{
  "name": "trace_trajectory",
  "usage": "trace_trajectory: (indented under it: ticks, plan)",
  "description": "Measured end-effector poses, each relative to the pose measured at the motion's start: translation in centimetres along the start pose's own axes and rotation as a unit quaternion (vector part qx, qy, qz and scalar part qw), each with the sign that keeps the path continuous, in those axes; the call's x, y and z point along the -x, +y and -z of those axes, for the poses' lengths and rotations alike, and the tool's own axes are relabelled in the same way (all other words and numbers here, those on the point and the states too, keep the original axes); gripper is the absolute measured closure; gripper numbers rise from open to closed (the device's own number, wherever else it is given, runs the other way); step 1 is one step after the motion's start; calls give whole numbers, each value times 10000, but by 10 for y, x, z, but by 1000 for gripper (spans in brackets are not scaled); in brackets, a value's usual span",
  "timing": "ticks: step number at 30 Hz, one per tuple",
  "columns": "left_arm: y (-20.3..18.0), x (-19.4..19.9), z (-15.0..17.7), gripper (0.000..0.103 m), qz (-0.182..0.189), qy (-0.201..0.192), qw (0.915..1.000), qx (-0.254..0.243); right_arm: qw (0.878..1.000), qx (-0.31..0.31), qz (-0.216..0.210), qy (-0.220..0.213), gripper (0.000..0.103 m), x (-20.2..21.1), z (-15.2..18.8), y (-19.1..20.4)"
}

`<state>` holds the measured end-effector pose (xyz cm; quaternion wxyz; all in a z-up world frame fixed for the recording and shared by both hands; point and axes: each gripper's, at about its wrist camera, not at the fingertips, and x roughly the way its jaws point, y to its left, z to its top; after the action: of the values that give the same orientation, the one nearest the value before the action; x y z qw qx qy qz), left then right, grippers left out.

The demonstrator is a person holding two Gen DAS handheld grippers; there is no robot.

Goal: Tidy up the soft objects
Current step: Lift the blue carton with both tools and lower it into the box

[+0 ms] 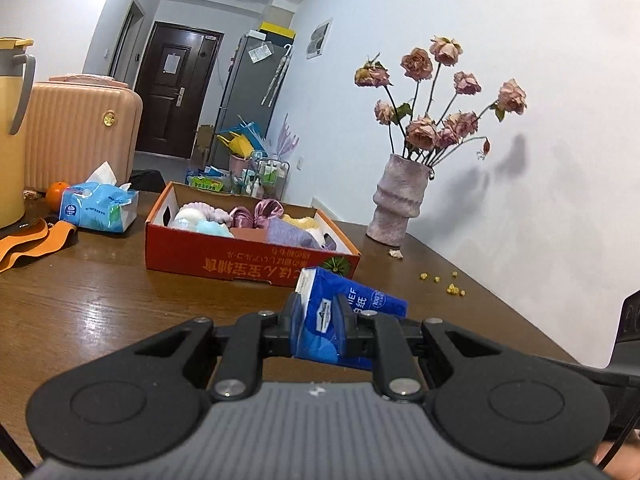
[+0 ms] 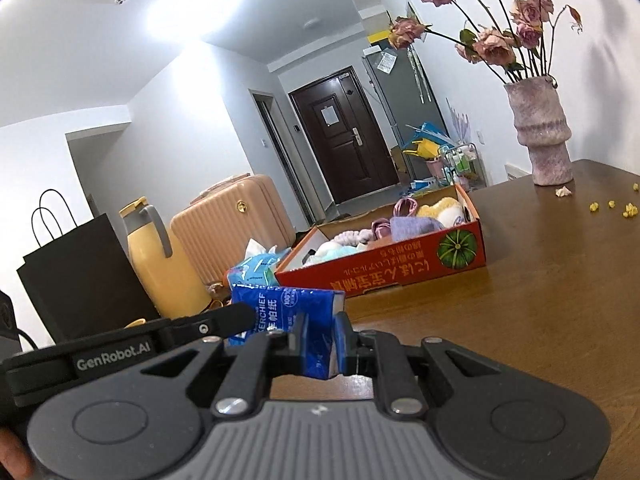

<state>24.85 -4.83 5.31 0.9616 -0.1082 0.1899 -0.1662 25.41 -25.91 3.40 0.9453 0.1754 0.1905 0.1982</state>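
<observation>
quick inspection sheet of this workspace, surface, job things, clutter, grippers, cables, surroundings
surface: brown wooden table, glossy, yellow crumbs near the wall
job's things: blue pocket tissue pack held at both ends; red cardboard box filled with soft items
clutter: open tissue pack, orange, yellow jug, orange strap, black paper bag
grippers: left hand-held gripper and right hand-held gripper both shut on the pack
cables: black cable at the right edge
surroundings: vase of dried roses, pink suitcase, dark door, fridge
</observation>
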Motion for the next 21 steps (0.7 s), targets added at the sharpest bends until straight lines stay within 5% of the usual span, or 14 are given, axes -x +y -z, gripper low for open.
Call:
trace_trajectory:
  ticks: [7, 13, 21]
  plan:
    - [13, -54, -50, 86, 48, -67, 10000, -1, 9983, 536, 113, -204, 90, -43, -56, 0]
    - [38, -140, -99, 86, 0, 137, 9998, 154, 9988, 477, 130, 11, 90, -120, -112, -24]
    - [76, -247, -98, 86, -322, 668, 9970, 239, 9970, 235, 411, 610, 90, -236, -125, -70]
